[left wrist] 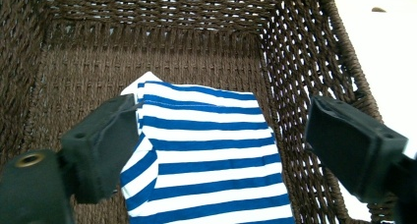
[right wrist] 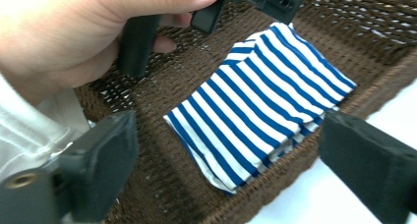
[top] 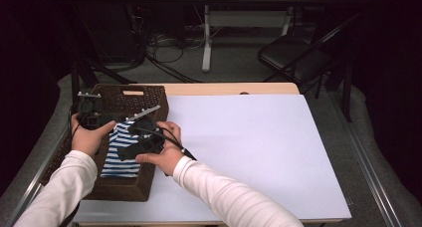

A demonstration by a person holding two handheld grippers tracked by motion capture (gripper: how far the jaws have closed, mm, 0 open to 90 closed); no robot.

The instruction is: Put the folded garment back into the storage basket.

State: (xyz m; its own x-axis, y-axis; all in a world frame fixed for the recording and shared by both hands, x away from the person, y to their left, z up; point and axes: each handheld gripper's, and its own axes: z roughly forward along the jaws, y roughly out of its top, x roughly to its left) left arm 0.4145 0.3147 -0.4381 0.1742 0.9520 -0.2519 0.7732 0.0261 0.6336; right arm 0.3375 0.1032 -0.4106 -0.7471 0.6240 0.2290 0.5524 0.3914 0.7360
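Observation:
A folded blue-and-white striped cloth (top: 119, 155) lies flat on the bottom of a brown wicker basket (top: 144, 93) at the table's left. My left gripper (top: 94, 115) hovers over the basket's far left part, open. In the left gripper view its jaws stand wide apart above the cloth (left wrist: 206, 160). My right gripper (top: 144, 140) hangs over the basket's right rim, also open, with the cloth (right wrist: 260, 101) between and below its jaws. Neither gripper touches the cloth. In the right gripper view, a hand holds the left gripper's black fingers (right wrist: 137, 42) above the basket floor (right wrist: 162, 184).
A white mat (top: 249, 147) covers the table to the right of the basket. A wooden table edge (top: 224, 89) shows at the back. On the floor beyond are a black folding chair (top: 293, 57), cables and another table's legs (top: 206, 43).

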